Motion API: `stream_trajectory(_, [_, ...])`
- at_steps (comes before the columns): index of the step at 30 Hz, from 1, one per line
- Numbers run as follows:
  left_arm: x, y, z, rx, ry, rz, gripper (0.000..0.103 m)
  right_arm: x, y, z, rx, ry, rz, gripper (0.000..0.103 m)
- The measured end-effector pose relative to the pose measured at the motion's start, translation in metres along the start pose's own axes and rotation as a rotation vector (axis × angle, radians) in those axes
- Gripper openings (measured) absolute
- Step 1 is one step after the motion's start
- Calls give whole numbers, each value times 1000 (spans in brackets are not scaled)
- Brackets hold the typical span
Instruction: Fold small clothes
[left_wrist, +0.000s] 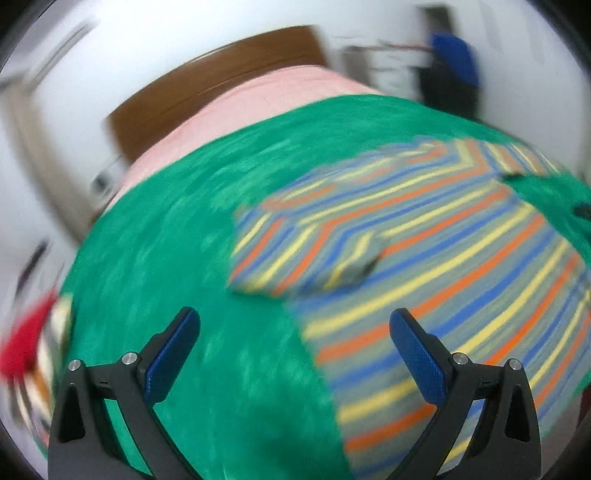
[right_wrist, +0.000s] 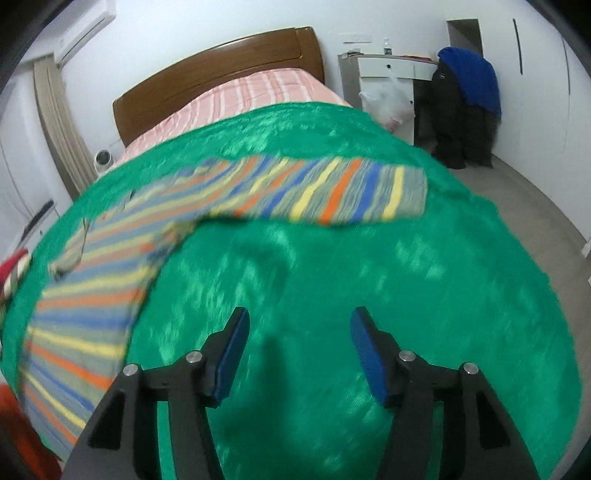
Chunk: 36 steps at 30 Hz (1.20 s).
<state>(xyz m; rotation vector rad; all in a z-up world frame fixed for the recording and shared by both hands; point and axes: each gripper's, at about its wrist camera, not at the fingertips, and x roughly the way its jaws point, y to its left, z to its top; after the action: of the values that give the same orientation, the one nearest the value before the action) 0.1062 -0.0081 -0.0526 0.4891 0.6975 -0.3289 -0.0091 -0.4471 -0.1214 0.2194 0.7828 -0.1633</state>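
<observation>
Shirt (left_wrist: 424, 258) flat on blanket (left_wrist: 184, 240), one sleeve (right_wrist: 332, 192) out. Left gripper (left_wrist: 295, 354) and right gripper (right_wrist: 299, 354) spread, empty. Risk: pinching the fuzzy blanket with the shirt edge, dragging both.

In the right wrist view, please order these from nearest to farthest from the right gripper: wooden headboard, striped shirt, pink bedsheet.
From the right gripper:
1. striped shirt, ahead and left on the green blanket.
2. pink bedsheet, beyond the blanket.
3. wooden headboard, at the far wall.

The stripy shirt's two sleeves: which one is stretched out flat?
The sleeve on the right wrist view's right side lies stretched straight across the fuzzy green blanket. The other sleeve is folded in over the striped shirt.
</observation>
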Motion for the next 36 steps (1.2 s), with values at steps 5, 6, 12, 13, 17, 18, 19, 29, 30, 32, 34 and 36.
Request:
stream_trajectory(5, [89, -29, 28, 88, 167, -30, 102, 0, 1, -9, 43, -46, -11, 63])
stream_trajectory(6, [107, -30, 26, 67, 201, -17, 94, 0, -1, -9, 47, -50, -11, 63])
stream_trajectory(12, [113, 25, 20, -258, 180, -126, 5, 1, 6, -10, 11, -51, -25, 68])
stream_trajectory(13, [104, 40, 19, -311, 157, -124, 5, 2, 7, -10, 7, -51, -25, 70])
stream_trajectory(17, [70, 155, -19, -715, 81, -76, 5, 4, 11, -10, -11, -53, -34, 73])
stream_trajectory(18, [67, 180, -31, -801, 81, -44, 5, 4, 11, -10, -13, -53, -35, 73])
stream_trajectory(19, [66, 201, -51, -879, 90, -4, 5, 4, 12, -11, -14, -53, -37, 74])
stream_trajectory(29, [101, 251, -140, -1081, 232, 141, 4, 10, 16, -11, -35, -43, -60, 77])
stream_trajectory(30, [104, 246, -143, -1102, 230, 134, 4, 10, 17, -11, -37, -42, -63, 77])
stream_trajectory(32, [102, 250, -146, -1128, 228, 149, 5, 11, 18, -11, -44, -39, -70, 78])
stream_trajectory(34, [97, 249, -154, -1105, 245, 197, 3, 12, 18, -12, -49, -38, -73, 79])
stream_trajectory(36, [95, 254, -160, -1070, 267, 247, 2, 12, 19, -12, -50, -38, -73, 79])
